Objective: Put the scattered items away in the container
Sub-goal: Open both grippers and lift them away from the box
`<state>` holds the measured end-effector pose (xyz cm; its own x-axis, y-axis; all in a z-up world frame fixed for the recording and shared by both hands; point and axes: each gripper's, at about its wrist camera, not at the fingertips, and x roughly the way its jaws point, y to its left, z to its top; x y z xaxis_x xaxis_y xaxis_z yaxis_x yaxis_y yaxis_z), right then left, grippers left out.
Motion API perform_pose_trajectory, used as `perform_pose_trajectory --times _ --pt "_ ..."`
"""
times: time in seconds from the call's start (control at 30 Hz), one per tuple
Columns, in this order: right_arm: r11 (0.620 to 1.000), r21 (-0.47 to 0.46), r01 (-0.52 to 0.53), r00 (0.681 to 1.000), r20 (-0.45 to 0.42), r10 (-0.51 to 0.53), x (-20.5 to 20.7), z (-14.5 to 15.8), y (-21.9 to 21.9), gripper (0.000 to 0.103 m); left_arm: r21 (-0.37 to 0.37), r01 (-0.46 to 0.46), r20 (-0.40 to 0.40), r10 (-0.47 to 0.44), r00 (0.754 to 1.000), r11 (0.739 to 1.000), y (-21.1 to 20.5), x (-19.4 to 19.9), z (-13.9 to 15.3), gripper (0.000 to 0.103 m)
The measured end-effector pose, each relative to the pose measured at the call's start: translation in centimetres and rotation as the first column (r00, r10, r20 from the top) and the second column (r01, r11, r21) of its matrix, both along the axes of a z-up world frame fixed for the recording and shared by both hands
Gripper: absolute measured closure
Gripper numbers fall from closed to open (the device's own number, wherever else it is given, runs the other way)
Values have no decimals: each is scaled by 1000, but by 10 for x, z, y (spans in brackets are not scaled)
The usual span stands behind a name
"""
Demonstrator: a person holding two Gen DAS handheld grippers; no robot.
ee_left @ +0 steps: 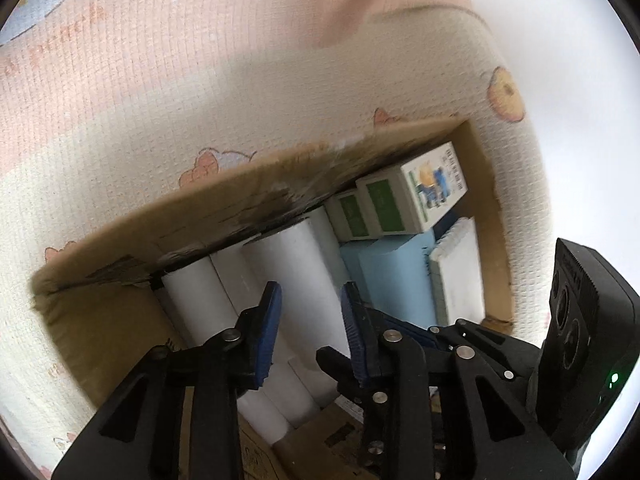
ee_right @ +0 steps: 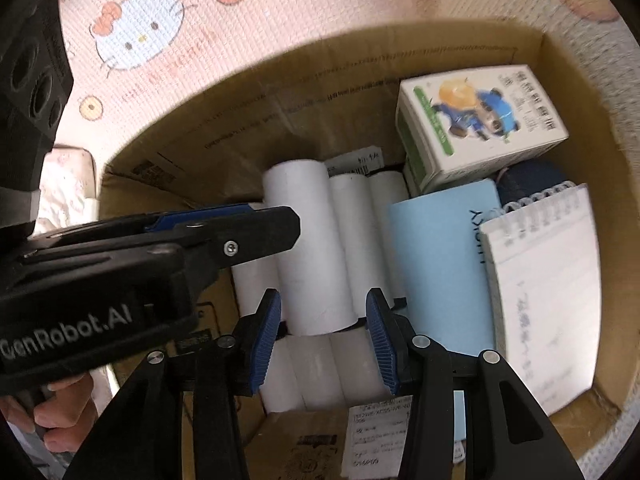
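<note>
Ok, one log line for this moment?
left gripper: open, empty | right gripper: open, empty | both over brown cardboard box | white paper rolls inside

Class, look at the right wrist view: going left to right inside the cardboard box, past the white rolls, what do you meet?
White rolls → light blue book → spiral notebook → the box's right wall.

You have one cardboard box (ee_right: 556, 60) on one cartoon-print mat (ee_right: 168, 64). Inside it, count three white rolls (ee_right: 304, 240) in the upper row and at least three more below — some are hidden. Add two green-and-white cartons (ee_left: 400, 204), one light-blue book (ee_right: 436, 260) and one spiral notebook (ee_right: 548, 280) — and two grippers.
</note>
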<state>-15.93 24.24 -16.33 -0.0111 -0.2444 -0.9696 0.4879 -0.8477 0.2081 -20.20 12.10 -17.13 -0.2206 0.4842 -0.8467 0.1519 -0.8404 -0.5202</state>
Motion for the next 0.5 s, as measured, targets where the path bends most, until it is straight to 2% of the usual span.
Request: perform_pose_trajectory --times 0.13,0.23,0.33,0.4,0.5 --pt "1000 6 24 999 -30 -24 13 20 -1 61 18 2 -56 -1 998 1000 -10 10 17 57" --pt "1000 15 25 998 -57 -25 27 35 -5 57 -21 -1 -119 -2 993 1000 -15 20 31 48" --pt "999 32 24 995 -101 -20 44 48 -10 55 -94 -26 -196 7 981 995 -20 30 38 47" --pt "999 26 24 993 -114 -21 61 53 -15 55 -103 -38 -218 15 976 994 -22 33 44 47" --pt "1000 17 17 992 -126 -15 59 62 -17 54 -85 -30 -232 10 973 996 -23 34 49 47"
